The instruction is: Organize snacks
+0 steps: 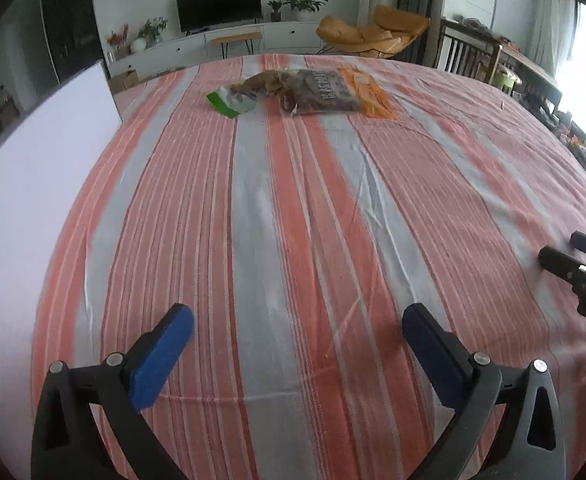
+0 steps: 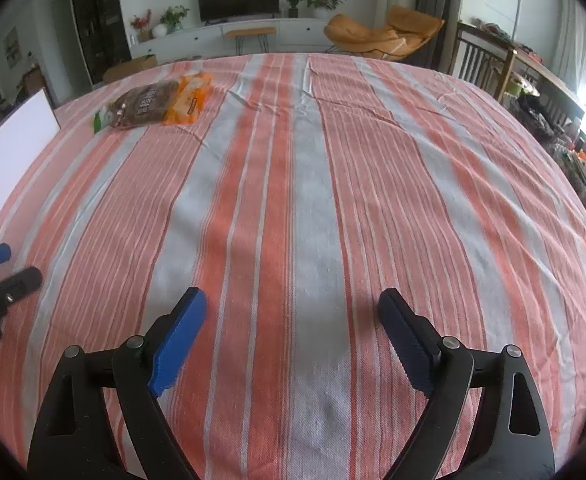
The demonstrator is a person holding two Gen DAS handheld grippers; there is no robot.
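Three snack bags lie together at the far side of the striped tablecloth [image 1: 293, 220]: a clear bag with a green end [image 1: 233, 98], a brown bag with dark snacks [image 1: 317, 94], and an orange bag [image 1: 373, 94]. In the right wrist view they sit at far left: the green-ended bag [image 2: 101, 120], the brown bag [image 2: 145, 106], the orange bag [image 2: 191, 100]. My left gripper [image 1: 299, 320] is open and empty, low over the near cloth. My right gripper [image 2: 293, 308] is open and empty, to the right of the left one.
A white board [image 1: 33, 208] stands along the table's left edge, also in the right wrist view [image 2: 9, 160]. Beyond the table are a TV cabinet [image 1: 221, 40], an orange chair [image 1: 373, 36] and a cluttered side table [image 1: 513, 64] at right.
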